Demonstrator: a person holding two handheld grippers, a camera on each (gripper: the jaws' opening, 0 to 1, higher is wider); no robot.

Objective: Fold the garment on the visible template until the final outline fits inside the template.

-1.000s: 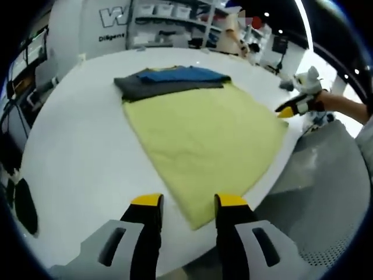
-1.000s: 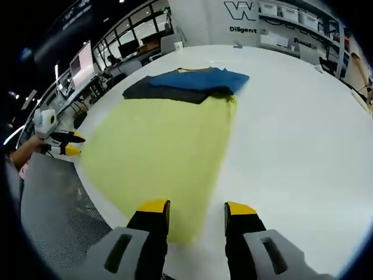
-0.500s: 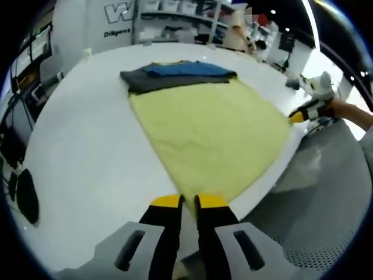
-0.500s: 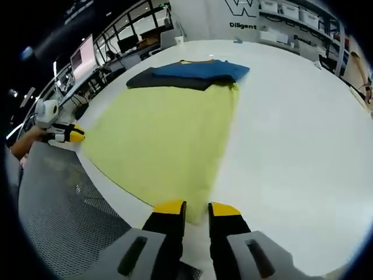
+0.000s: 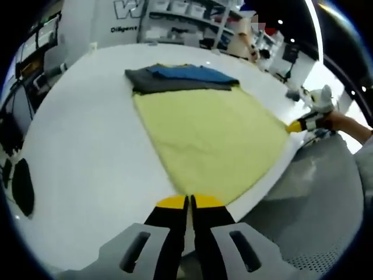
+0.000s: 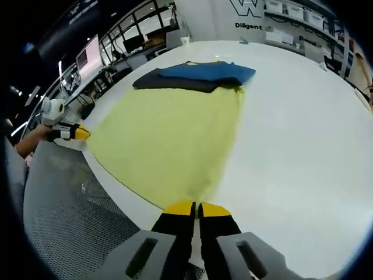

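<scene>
Where white table [image 5: 81, 151] curves — yellow garment [image 5: 213, 137]; shelves [image 5: 175, 11] behind.

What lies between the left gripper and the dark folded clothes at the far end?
The yellow cloth alone spans from the left gripper to the dark clothes, in the left gripper view.

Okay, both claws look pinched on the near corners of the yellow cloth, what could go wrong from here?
Each claw holds only a corner tip of the yellow cloth, left claw and right claw, so a corner may slip out on lifting. The cloth's near edge lies along the white table's rim, so slack could slide off. Its far edge touches the folded dark and blue garments; pulling could drag or cover them.
</scene>
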